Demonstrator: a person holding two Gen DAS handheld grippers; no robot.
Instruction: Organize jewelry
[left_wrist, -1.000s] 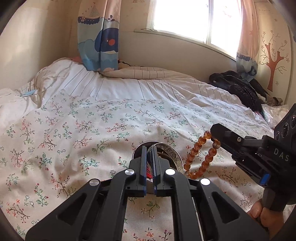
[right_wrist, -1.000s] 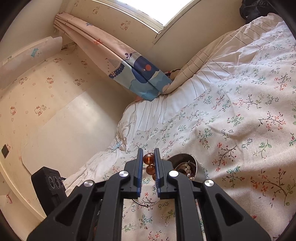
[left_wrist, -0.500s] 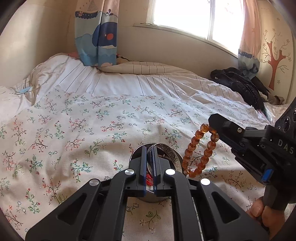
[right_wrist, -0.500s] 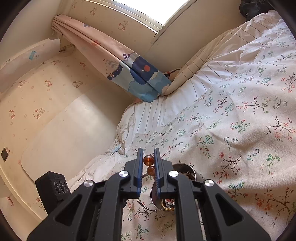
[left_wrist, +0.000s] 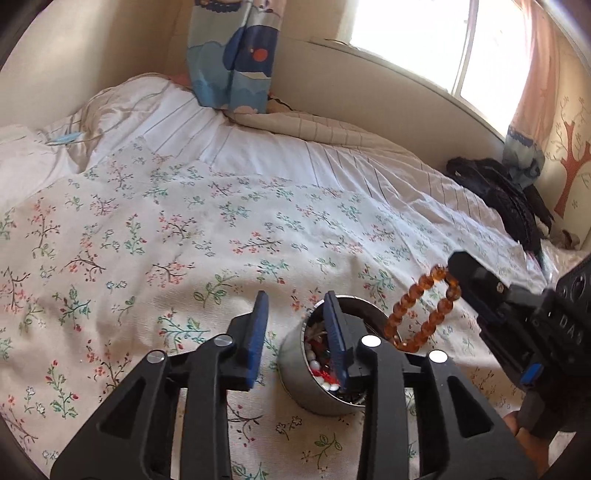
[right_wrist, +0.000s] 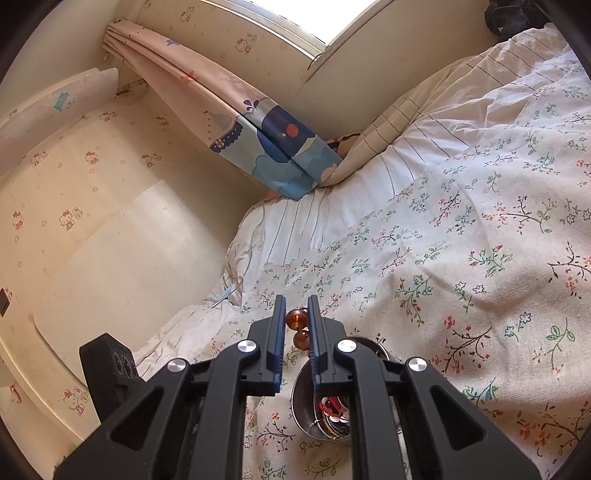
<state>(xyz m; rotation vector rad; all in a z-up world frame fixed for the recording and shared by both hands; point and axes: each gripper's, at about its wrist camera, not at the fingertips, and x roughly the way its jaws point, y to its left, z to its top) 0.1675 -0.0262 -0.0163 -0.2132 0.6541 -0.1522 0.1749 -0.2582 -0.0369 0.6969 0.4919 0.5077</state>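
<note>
The amber-brown bead bracelet (left_wrist: 421, 314) shows as a whole hanging loop only in the left wrist view; the right wrist view shows just 2 glossy beads (right_wrist: 297, 319) pinched between the right tool's (right_wrist: 296, 317) pads. The loop dangles just above the round silver metal tin (left_wrist: 295, 373) on the floral bedsheet (left_wrist: 166, 240). Inside the tin lie white and red beads. The left tool (left_wrist: 295, 321) is opening, holding nothing, one finger over the tin.

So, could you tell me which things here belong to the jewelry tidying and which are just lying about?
Job:
- amber bead bracelet, held by right gripper
- metal bowl of jewelry
- left gripper, jaws opening, empty

Lying about:
- black clothing
- curtain
- floral bedspread
</note>
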